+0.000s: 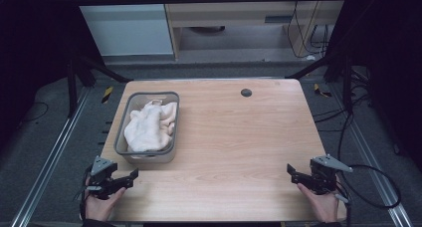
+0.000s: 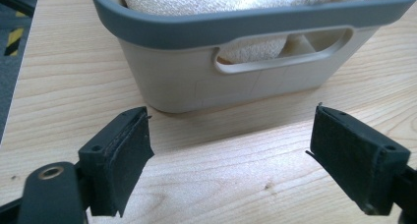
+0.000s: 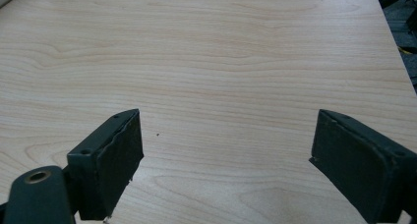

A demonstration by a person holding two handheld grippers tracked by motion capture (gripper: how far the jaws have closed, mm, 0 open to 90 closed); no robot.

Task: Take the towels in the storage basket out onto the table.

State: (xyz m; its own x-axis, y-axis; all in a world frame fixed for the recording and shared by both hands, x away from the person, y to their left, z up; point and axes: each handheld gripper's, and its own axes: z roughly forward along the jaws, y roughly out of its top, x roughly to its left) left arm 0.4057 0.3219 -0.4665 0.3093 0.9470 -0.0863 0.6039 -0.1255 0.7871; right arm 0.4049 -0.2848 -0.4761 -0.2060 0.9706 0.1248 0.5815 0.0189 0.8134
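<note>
Wood-grain table (image 1: 239, 137), pale, fills the middle of the high view, with a small dark round spot (image 1: 246, 92) near its far edge. Grey-rimmed beige bin (image 1: 148, 156) sits on the left half of the table, long side running near to far, and holds a bunched cream-white cloth (image 1: 149, 127) piled up to about rim level. In the left gripper view the cloth shows through the handle slot in the bin's near wall.

Left gripper (image 1: 130, 178) at the near-left corner of the table, held in the person's left hand (image 1: 102, 204), pointing right and slightly toward the bin. Jaws spread wide, nothing between them, just bare tabletop. Bin is just beyond the jaw tips in the left gripper view (image 2: 231, 135), near but not touching.

Right gripper (image 1: 290, 173) at the near-right corner, held in the right hand (image 1: 321, 204), pointing left across the table, cable trailing off to the right. Jaws wide apart too, empty, seen in the right gripper view (image 3: 226, 135) over bare wood. Well apart from the bin.

Dark floor and metal frame rails around the table.
</note>
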